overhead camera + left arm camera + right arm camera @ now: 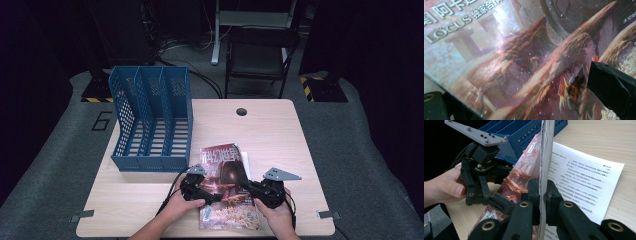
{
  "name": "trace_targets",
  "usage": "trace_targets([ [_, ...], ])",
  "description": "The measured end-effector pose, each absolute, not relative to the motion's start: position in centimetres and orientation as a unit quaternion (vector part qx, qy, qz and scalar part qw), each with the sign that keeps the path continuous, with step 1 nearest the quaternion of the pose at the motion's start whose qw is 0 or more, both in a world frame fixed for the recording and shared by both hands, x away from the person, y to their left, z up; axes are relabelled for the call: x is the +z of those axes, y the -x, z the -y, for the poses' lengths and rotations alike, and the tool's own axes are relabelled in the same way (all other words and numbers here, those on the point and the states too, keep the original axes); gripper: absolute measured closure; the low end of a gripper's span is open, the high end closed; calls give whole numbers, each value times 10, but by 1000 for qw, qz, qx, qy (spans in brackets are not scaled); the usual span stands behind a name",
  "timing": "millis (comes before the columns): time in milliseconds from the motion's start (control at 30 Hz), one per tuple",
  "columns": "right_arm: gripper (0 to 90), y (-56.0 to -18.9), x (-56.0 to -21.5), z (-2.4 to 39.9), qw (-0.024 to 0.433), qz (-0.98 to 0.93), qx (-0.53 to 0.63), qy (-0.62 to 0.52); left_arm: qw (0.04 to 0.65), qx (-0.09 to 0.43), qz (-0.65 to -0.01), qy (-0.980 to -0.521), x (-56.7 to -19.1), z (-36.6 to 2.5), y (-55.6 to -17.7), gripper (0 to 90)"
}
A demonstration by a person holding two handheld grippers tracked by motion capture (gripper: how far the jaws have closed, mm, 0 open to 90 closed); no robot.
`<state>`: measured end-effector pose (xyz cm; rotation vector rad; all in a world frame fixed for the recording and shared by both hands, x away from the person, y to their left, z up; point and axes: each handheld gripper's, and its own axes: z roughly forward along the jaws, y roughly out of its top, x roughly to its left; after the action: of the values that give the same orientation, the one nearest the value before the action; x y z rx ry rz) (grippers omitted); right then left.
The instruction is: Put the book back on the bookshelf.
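Blue plastic, perforated and split into three slots, formed the file rack at the far left of the wooden table, its compartments empty. Near the front edge, right of the rack, lay the magazine, its red cover uppermost and tilted. The left gripper, held in the left hand, sat at the magazine's left edge with its jaws spread wide, one above the cover and one below, neither pressing on it. The right gripper, in the right hand, had its jaws clamped tight on the magazine's right edge; its own view showed the page block pinched between the pads. A printed sheet lay flat on the table beneath the lifted magazine. The step in hand appeared to be lifting the magazine for filing. The next move would likely call for raising it upright on the right grip and steering it leftward and farther into a slot.
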<state>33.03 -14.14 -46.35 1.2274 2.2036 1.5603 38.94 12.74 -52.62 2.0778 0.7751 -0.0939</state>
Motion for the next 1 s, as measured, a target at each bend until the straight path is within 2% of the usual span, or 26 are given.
trace_targets([
  [800,821,-354,-485,152,52,-741,493,-453,438,14,-298,-848,-529,-121,-384,55],
  [1000,779,-358,-489,153,44,-740,481,-468,438,23,-298,-848,-528,-122,-384,96],
])
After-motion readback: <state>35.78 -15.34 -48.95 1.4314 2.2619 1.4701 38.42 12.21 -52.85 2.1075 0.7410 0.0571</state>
